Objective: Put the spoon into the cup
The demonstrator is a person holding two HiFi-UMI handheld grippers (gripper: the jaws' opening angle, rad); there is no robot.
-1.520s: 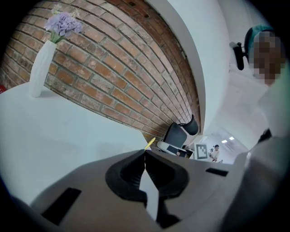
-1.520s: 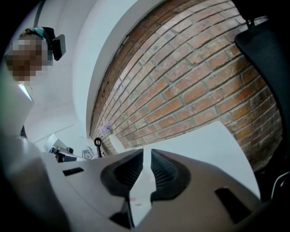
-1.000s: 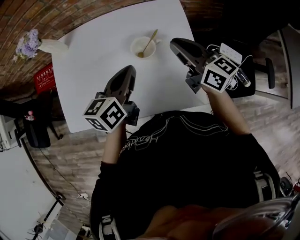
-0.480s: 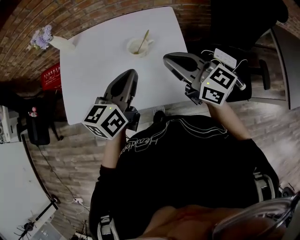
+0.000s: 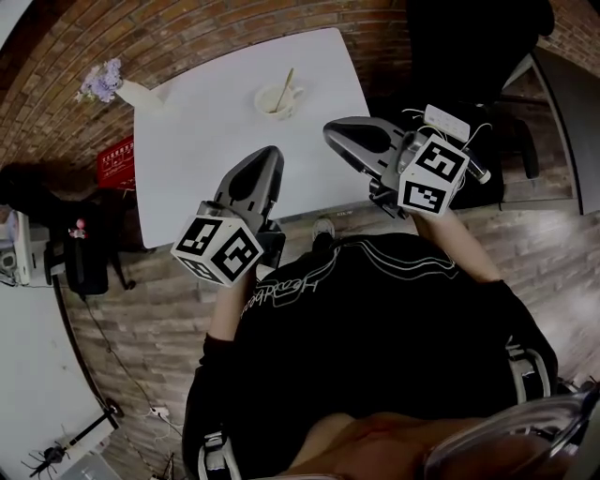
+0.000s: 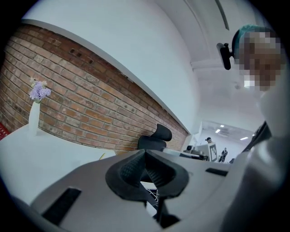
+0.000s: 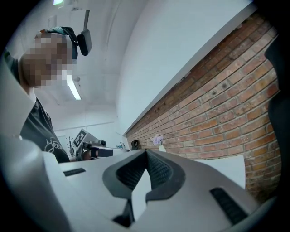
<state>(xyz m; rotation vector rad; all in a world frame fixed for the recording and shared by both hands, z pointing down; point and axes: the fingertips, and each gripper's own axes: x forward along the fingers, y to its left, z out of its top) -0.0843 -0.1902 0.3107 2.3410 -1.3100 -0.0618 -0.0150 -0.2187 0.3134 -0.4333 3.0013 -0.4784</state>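
Observation:
A white cup (image 5: 275,99) stands near the far edge of the white table (image 5: 202,122) in the head view, with a golden spoon (image 5: 284,88) leaning inside it. My left gripper (image 5: 265,156) hovers over the table's near edge, well short of the cup, jaws shut with nothing between them. My right gripper (image 5: 335,133) is held off the table's right side, also shut and empty. In the left gripper view the closed fingertips (image 6: 146,156) meet at a point; the spoon's tip (image 6: 101,156) just peeks over the gripper body. In the right gripper view the fingertips (image 7: 146,155) also touch.
A white vase with purple flowers (image 5: 117,86) stands at the table's far left corner, also seen in the left gripper view as the vase (image 6: 34,115). A brick wall (image 5: 187,28) lies beyond the table. A black chair (image 5: 469,56) stands to the right, a red box (image 5: 117,159) to the left.
Both grippers have drawn back from the table toward the person, and the head camera has pulled away, so the table and cup look smaller and farther. The spoon stays in the cup.

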